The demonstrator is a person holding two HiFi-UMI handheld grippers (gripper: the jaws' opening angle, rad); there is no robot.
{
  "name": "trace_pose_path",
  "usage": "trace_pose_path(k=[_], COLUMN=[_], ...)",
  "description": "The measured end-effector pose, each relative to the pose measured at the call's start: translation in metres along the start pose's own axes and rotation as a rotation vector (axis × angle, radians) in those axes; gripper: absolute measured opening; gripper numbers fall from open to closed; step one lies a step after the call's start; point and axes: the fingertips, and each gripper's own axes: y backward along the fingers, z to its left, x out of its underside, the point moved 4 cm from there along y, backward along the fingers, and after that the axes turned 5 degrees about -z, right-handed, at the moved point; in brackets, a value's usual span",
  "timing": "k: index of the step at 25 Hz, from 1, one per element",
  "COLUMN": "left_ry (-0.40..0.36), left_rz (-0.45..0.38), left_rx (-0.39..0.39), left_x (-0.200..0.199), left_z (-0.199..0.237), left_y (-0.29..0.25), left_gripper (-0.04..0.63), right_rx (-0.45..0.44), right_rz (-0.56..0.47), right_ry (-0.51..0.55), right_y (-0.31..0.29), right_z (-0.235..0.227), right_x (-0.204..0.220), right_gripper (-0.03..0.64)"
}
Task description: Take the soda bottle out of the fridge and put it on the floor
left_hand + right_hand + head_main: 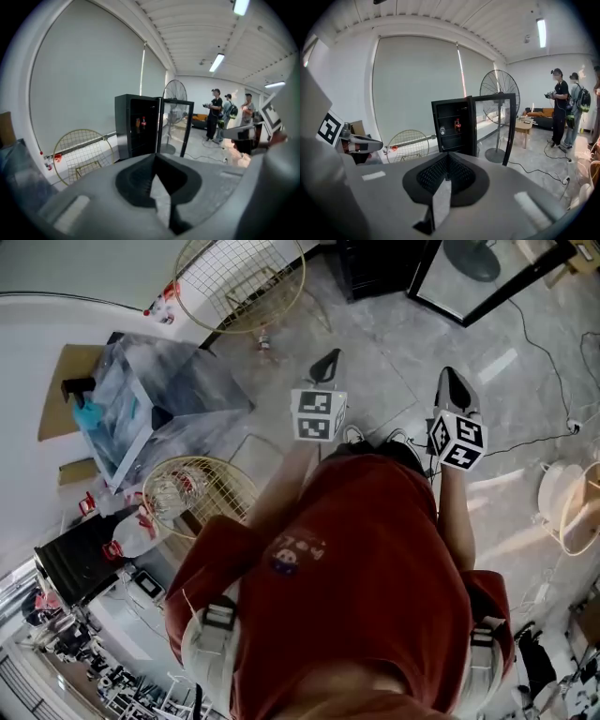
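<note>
The grey floor stretches bare between the person and the black fridge, which is where the bottle is meant to end up, so that open ground looks like the natural set-down zone. The fridge stands against the blind-covered wall with its glass door swung wide to the right. That leaves the shelves exposed, so no door-pulling seems needed before reaching in. A tall standing fan sits just behind the door, clear of the path.

The left hand-held gripper and the right hand-held gripper are carried side by side in front of the body, angled slightly down and aimed toward the fridge. Each has its jaws pressed together with nothing between them. This is probably a carrying posture, since both are well apart from the fridge and would have to open before any grasp.

The soda bottle stands upright on an upper shelf inside the fridge, untouched.
</note>
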Motion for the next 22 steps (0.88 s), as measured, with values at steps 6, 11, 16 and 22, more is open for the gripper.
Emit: trace_pose_path(k=[6, 11, 16, 22], left_ry=[-0.001, 0.000, 0.013, 0.009], left_rz=[-0.016, -0.020, -0.014, 0.003], left_rx=[-0.023, -0.036, -0.069, -0.104], left_x=[-0.007, -0.012, -0.018, -0.020], left_z=[-0.014, -0.036, -0.057, -0.078], left_y=[-0.004, -0.013, -0.023, -0.030], left_gripper=[0.000, 0.000, 0.000, 0.000], right_rx=[-0.053, -0.059, -0.071, -0.093], right_rz=[-0.056, -0.042, -0.029, -0.005], right_ry=[-0.039, -0.052, -0.068, -0.076], right_y=[0.004, 0.005, 0.002, -0.001], right_z=[-0.010, -0.036, -0.073, -0.102], right_x=[-0.007, -0.006, -0.003, 0.002], right_gripper=[0.000, 0.000, 0.000, 0.000])
